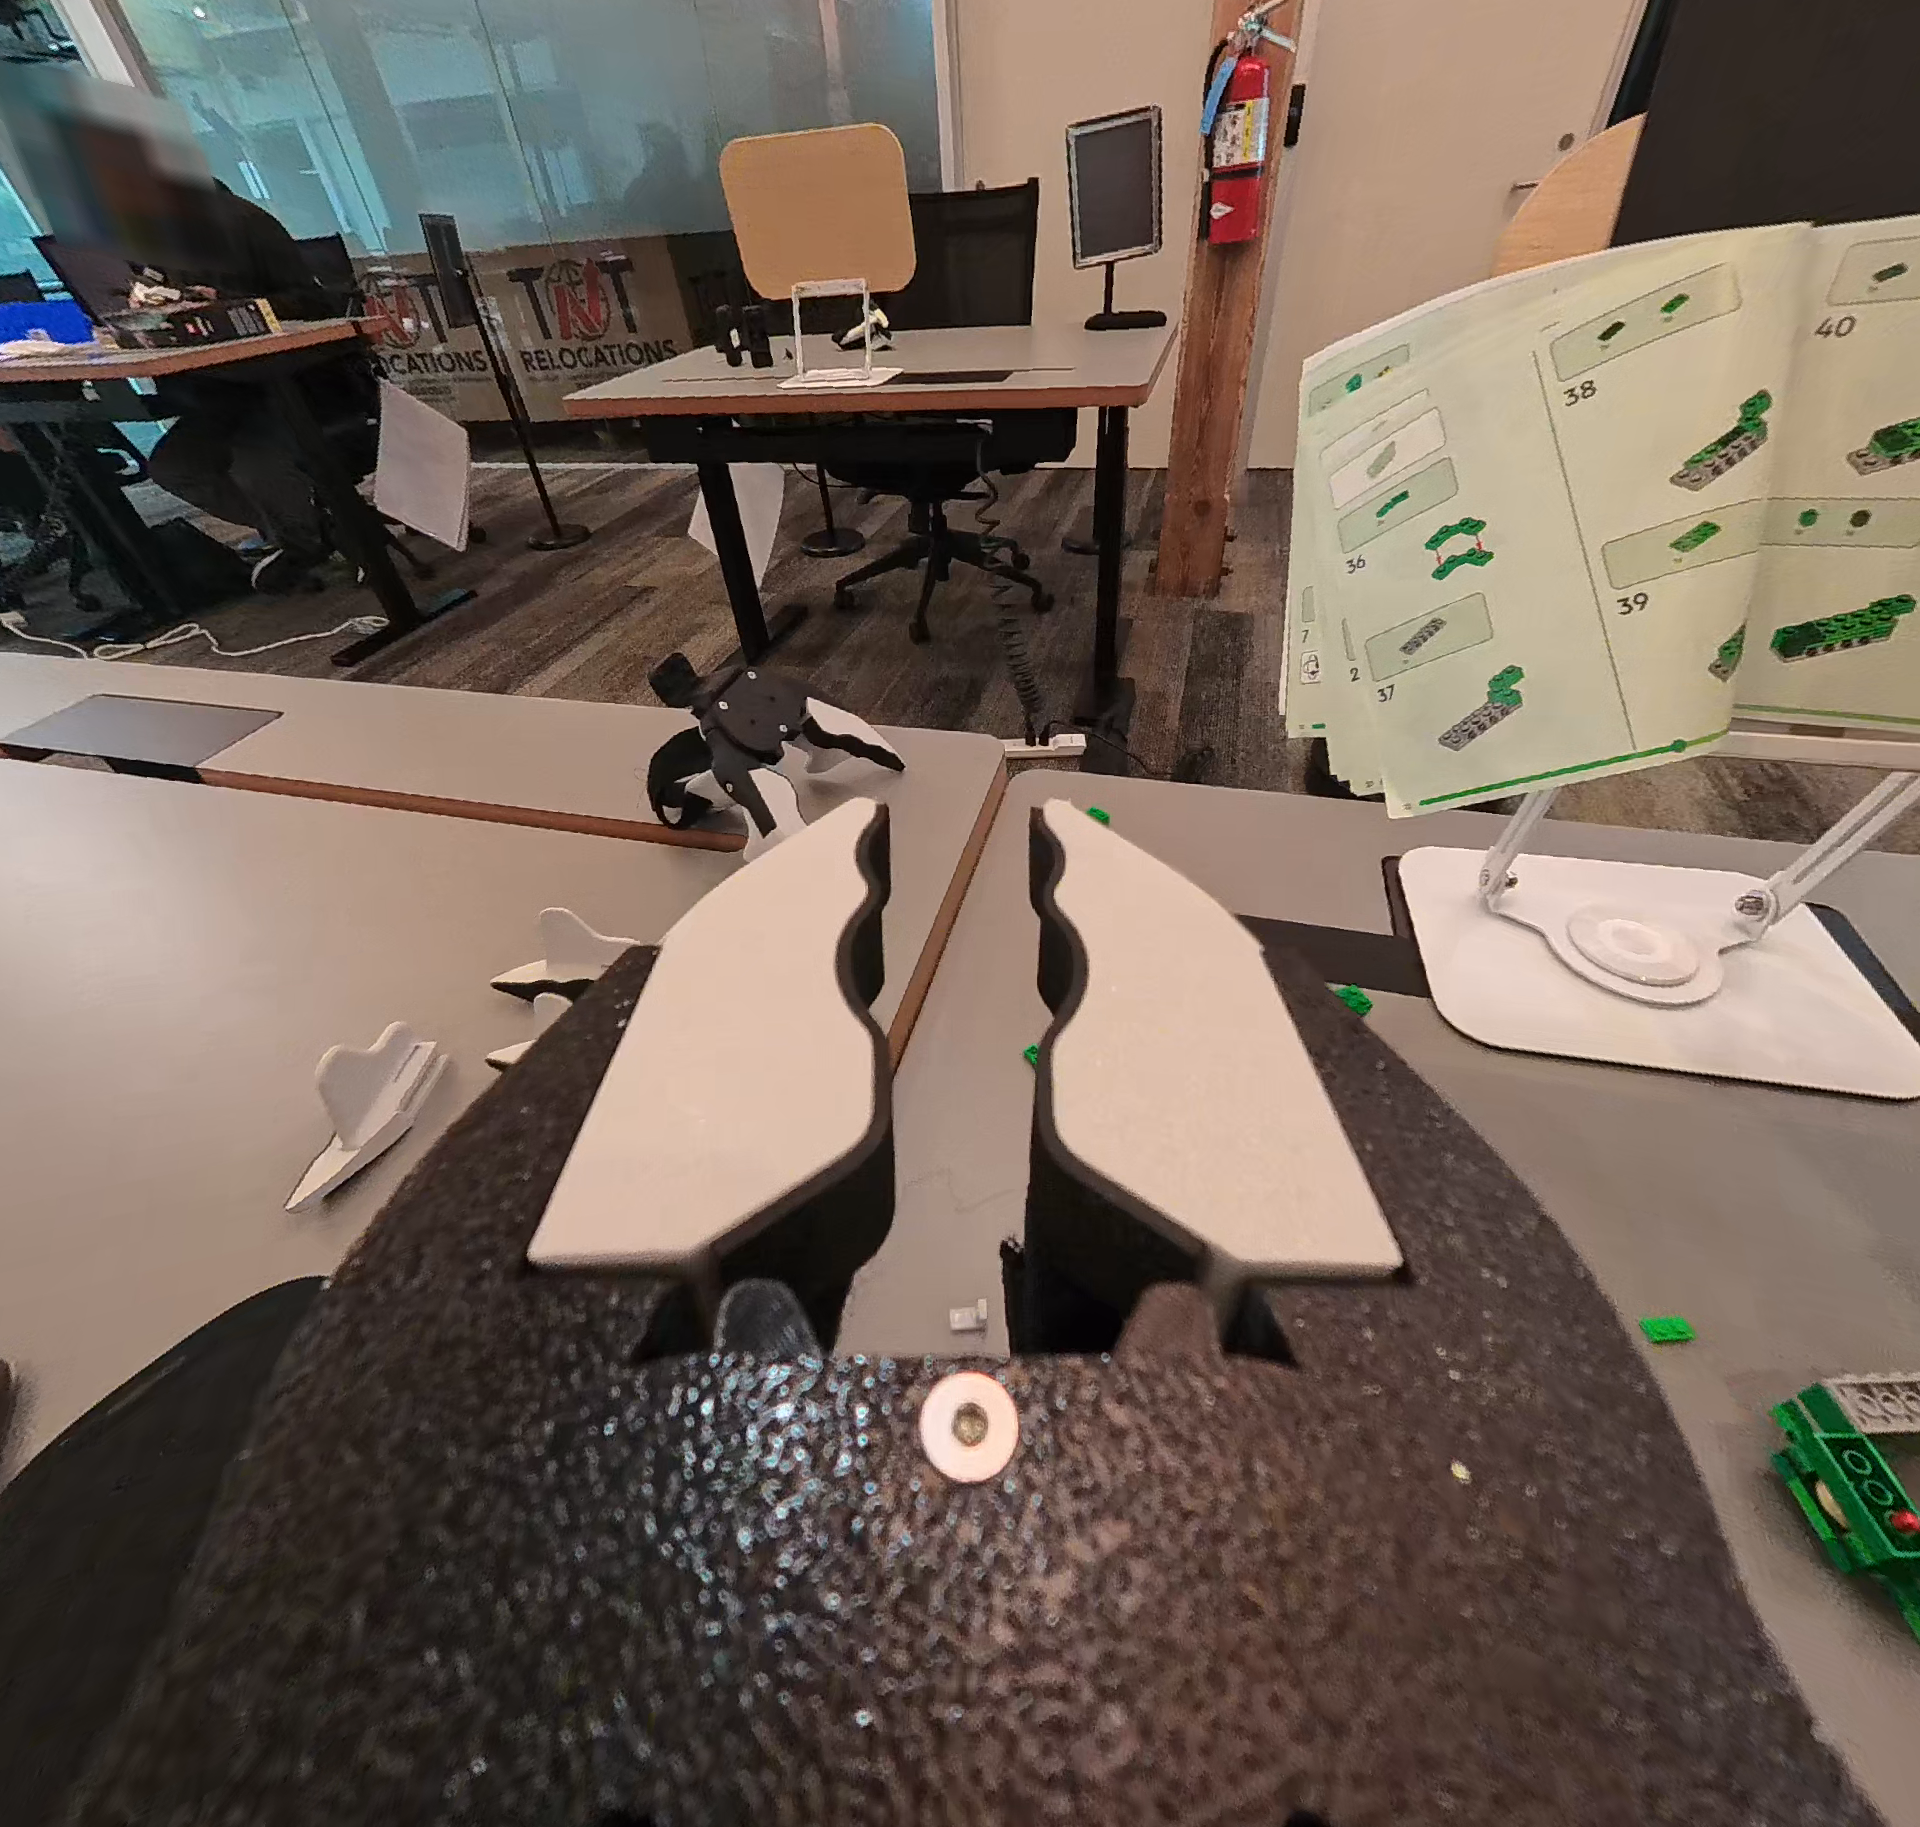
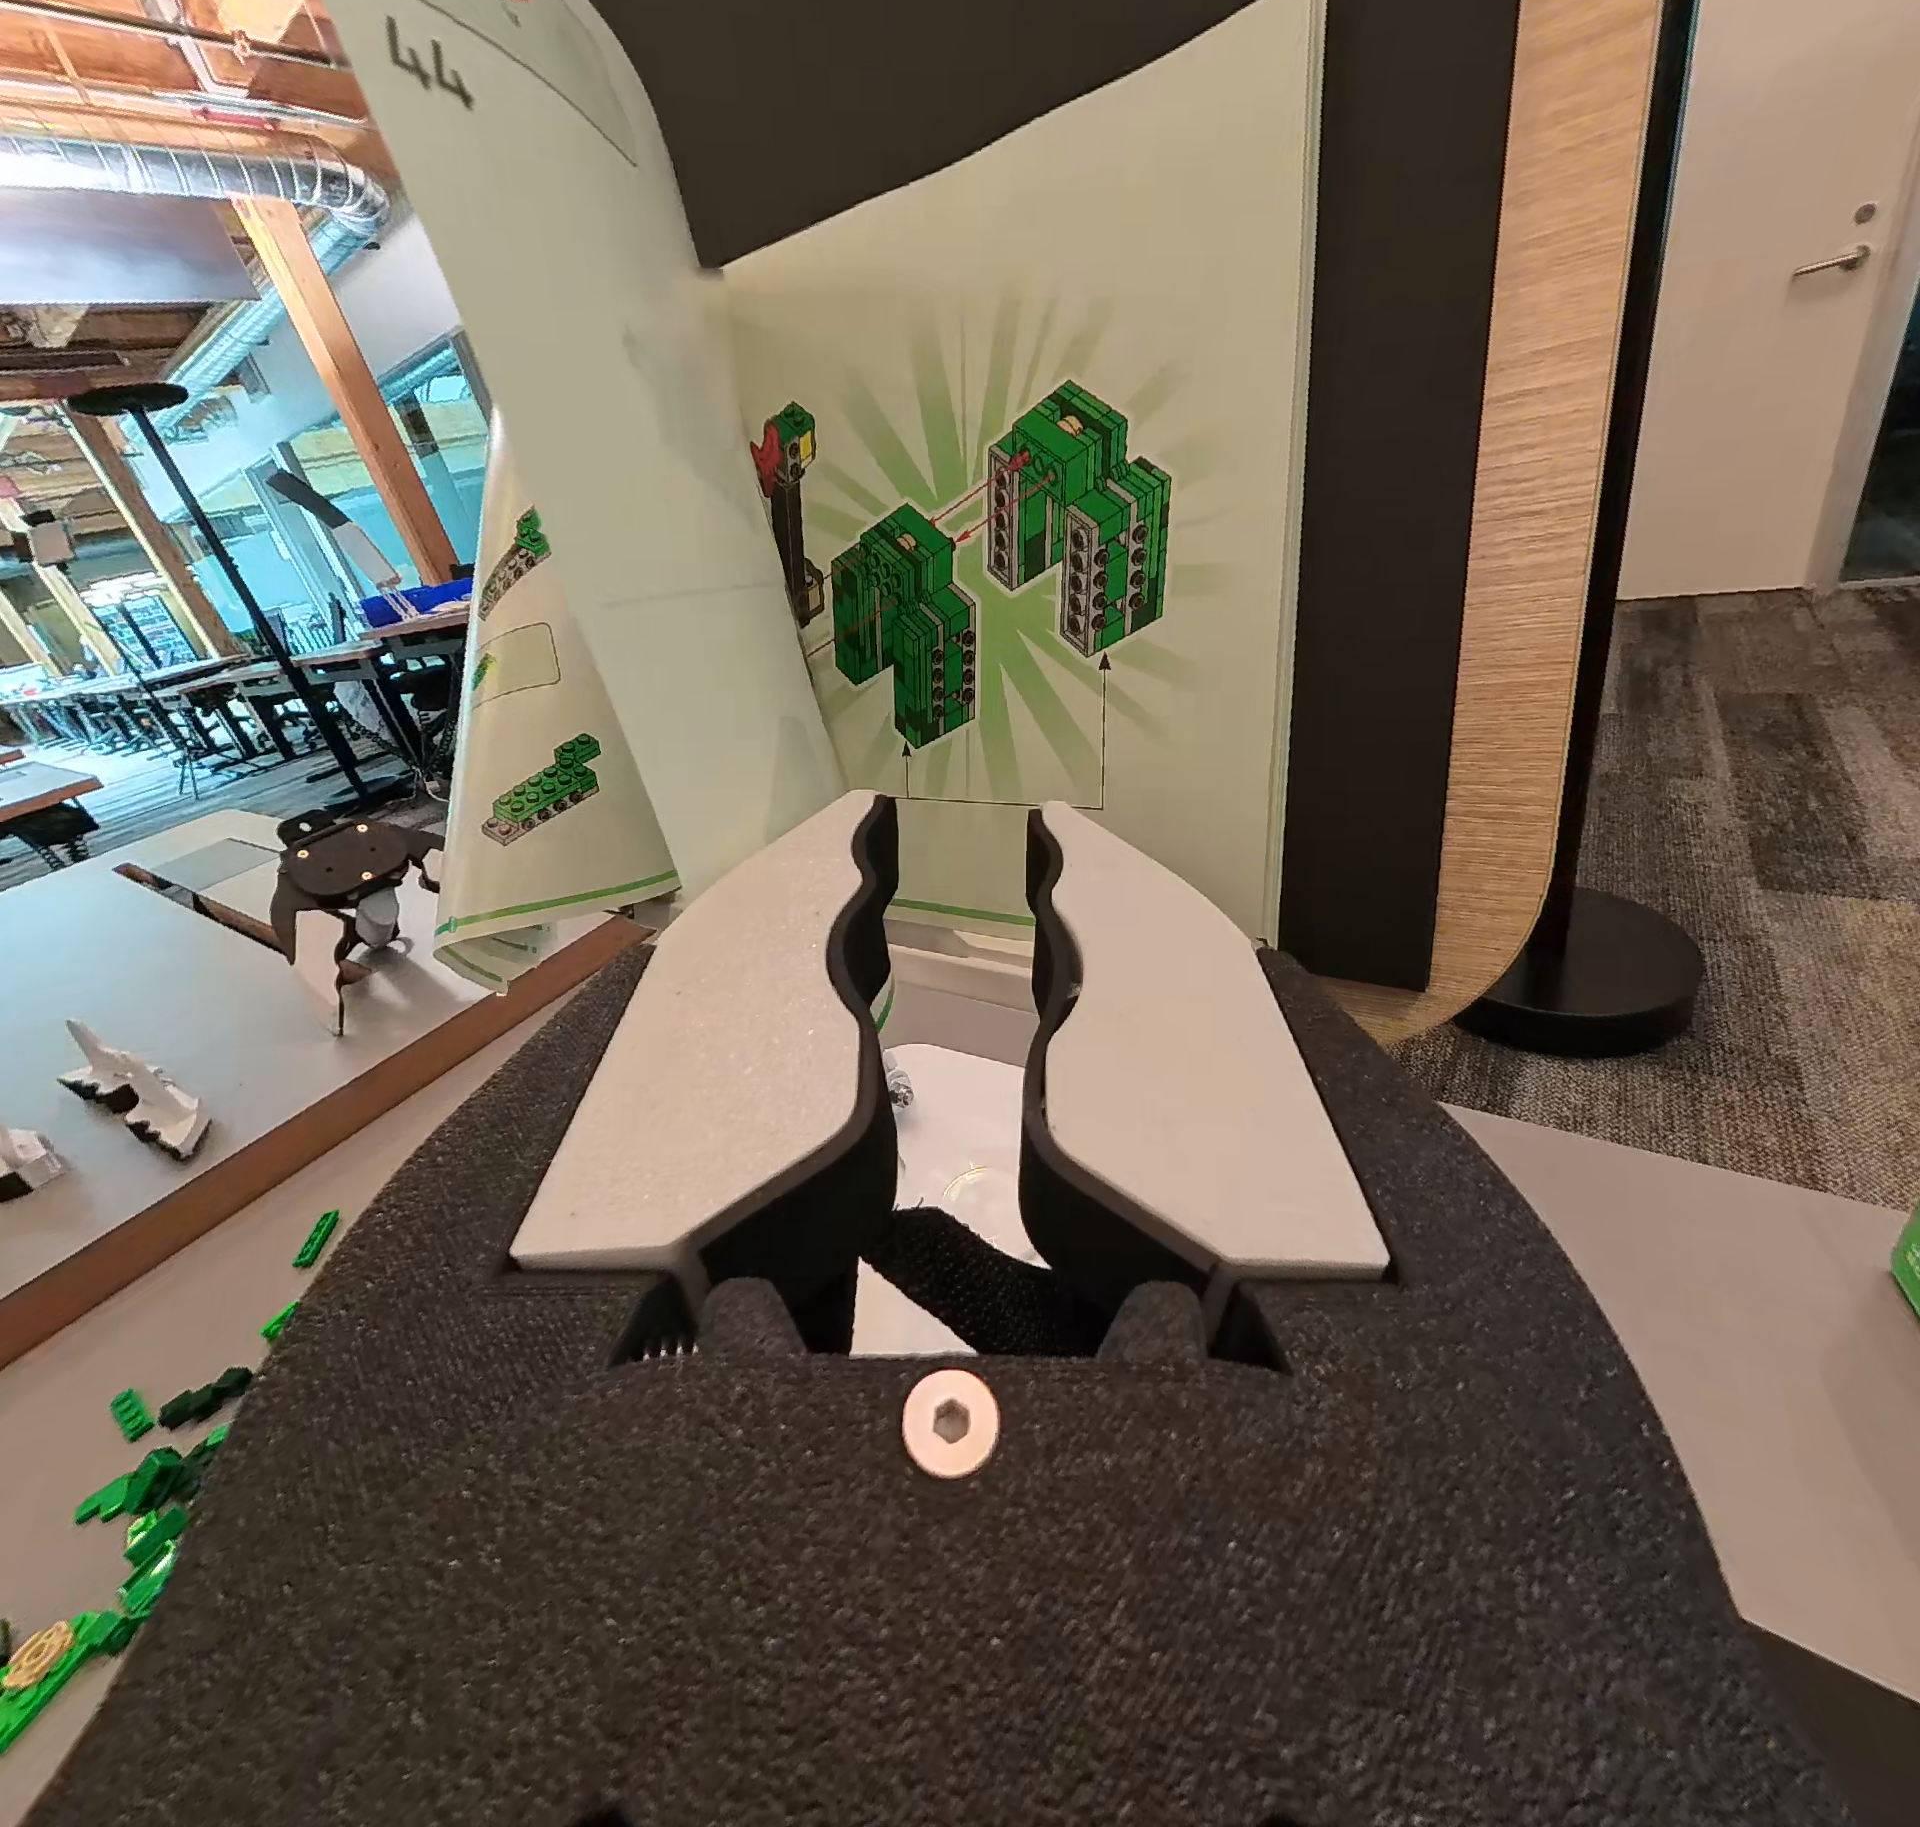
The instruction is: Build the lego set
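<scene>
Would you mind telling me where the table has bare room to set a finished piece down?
Bare table lies left of the left tool, past the white parts. It is crowded with green bricks left of the right tool, and the stand fills the right.

Even indoor light is filling both views; wide-angle bending is curving the edges, and the booklet (image 2: 582,406) page nearest the right gripper (image 2: 961,821) is blurring.

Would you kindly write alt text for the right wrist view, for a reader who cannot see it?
The open, empty right gripper points at an instruction booklet propped upright, one page curling over mid-turn. Loose green Lego pieces lie on the table at lower left, with a spare black gripper part farther back.
</scene>
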{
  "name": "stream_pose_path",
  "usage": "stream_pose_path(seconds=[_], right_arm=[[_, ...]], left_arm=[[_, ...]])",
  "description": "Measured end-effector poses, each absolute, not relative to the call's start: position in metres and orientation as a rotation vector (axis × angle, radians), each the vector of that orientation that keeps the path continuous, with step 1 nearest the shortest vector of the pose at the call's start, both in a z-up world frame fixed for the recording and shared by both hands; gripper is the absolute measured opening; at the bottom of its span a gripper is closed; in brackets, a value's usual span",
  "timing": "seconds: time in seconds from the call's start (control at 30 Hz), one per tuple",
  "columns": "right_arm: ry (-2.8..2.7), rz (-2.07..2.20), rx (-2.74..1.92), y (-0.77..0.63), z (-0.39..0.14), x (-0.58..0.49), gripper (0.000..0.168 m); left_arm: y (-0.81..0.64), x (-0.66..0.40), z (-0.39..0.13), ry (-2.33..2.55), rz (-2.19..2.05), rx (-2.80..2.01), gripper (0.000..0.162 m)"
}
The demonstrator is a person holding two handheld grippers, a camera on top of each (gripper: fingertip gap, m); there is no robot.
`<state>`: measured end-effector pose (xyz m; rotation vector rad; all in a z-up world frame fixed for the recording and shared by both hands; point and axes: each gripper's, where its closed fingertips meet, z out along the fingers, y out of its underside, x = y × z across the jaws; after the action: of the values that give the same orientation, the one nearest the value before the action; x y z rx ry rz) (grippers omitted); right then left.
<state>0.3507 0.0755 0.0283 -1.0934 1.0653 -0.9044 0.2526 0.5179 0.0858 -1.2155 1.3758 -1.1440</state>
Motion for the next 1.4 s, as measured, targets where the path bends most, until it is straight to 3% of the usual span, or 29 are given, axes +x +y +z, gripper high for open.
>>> stream_pose_path(seconds=[1.4], right_arm=[[1.07, -0.901, -1.096, 0.076, 0.027, 0.352, 0.023]], left_arm=[[0.533, 0.256, 0.074, 1.395, -1.136, -1.257, 0.027]])
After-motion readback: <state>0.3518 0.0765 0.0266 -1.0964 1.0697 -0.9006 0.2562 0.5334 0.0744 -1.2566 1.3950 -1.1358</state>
